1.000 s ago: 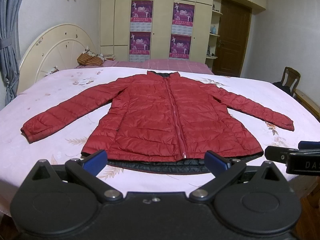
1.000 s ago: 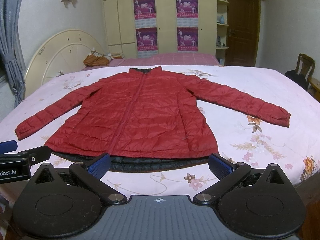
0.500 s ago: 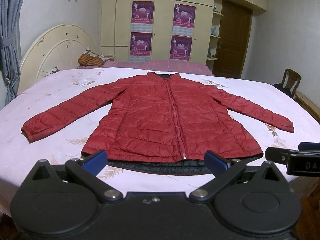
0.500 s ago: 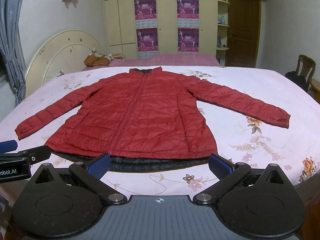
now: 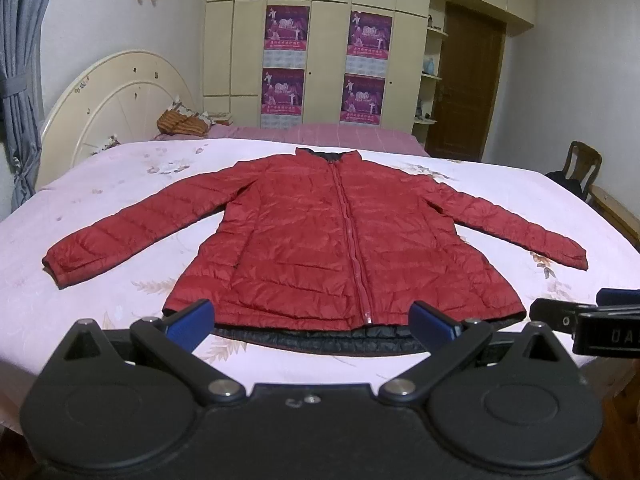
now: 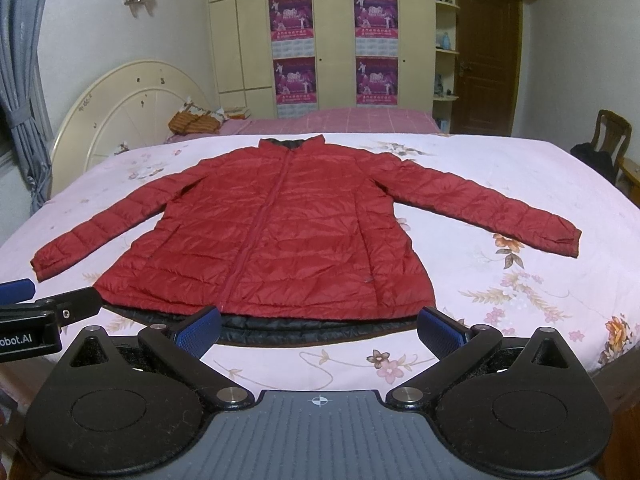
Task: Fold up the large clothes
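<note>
A red quilted jacket [image 5: 328,236] [image 6: 276,232] lies flat and zipped on the pink floral bed [image 5: 120,184] [image 6: 500,168], both sleeves spread outward, with a strip of black lining showing below its hem. My left gripper [image 5: 312,320] hovers open at the near bed edge, just short of the hem, holding nothing. My right gripper [image 6: 318,326] is open too, at the same edge, empty. Each view catches the other gripper at its side: the right gripper [image 5: 588,320] and the left gripper [image 6: 36,312].
A cream round headboard [image 5: 108,100] and grey curtain [image 5: 20,80] stand to the left. A wardrobe with posters [image 5: 324,64] and a brown door [image 5: 464,84] are behind the bed. A wooden chair [image 5: 580,168] stands at the right. A striped bag [image 5: 180,124] sits by the pillows.
</note>
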